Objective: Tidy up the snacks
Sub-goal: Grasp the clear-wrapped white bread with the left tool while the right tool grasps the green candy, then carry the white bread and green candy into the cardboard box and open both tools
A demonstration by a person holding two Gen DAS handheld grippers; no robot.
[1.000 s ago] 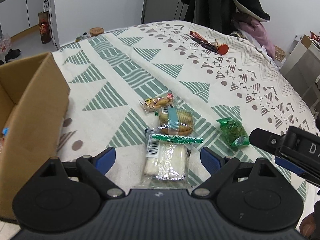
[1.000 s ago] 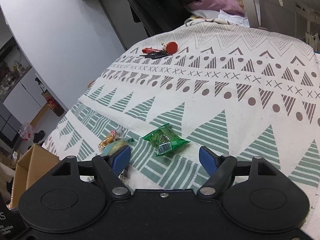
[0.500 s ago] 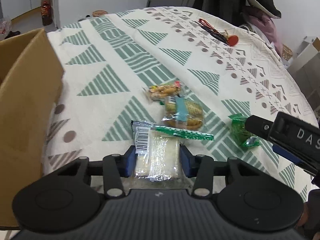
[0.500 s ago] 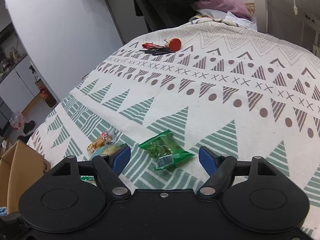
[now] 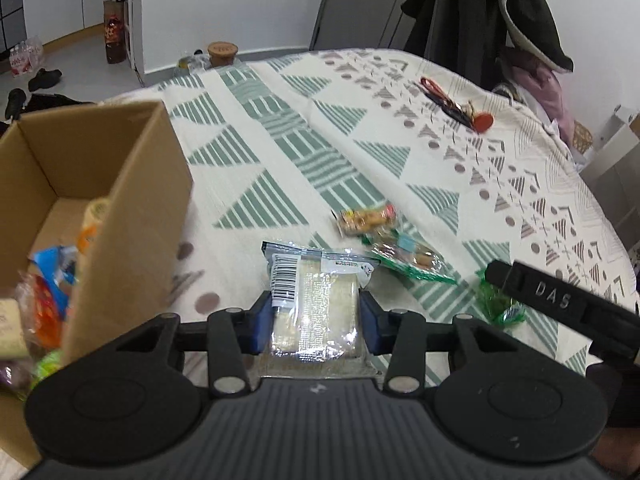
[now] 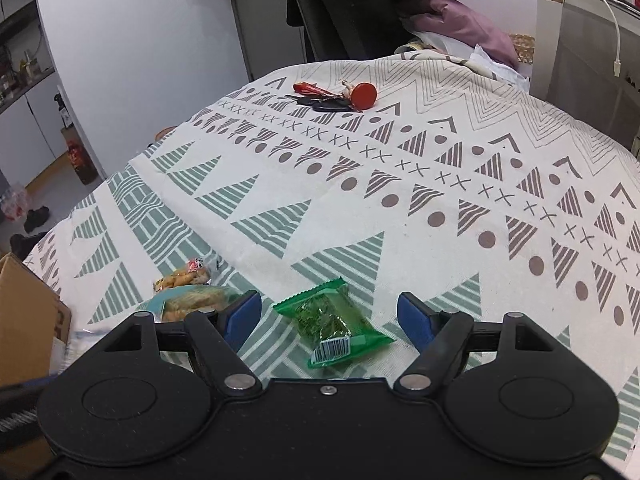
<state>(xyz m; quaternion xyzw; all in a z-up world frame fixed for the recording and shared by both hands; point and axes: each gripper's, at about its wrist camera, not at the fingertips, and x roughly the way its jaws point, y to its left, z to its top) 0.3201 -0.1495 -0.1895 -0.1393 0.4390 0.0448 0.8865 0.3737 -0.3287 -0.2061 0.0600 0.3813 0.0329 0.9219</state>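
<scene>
**Q:** Left gripper [image 5: 316,320] first: what is it doing?

**A:** Its blue pads are clamped on a clear sandwich pack [image 5: 314,312], which looks lifted off the patterned tablecloth [image 5: 280,152]. I judge the carrying step is in hand; next it must swing toward 9 o'clock and clear the near wall of the cardboard box [image 5: 132,216], which already holds snacks.

**Q:** And the right gripper [image 6: 330,318]?

**A:** Spread wide, empty, with a green packet [image 6: 332,320] lying on the cloth between its pads. Two more snack packs [image 6: 184,290] lie at 10 o'clock.

**Q:** Room to move?

**A:** Plenty toward 12 o'clock, where only keys [image 6: 336,98] lie. The box crowds the left side.
</scene>
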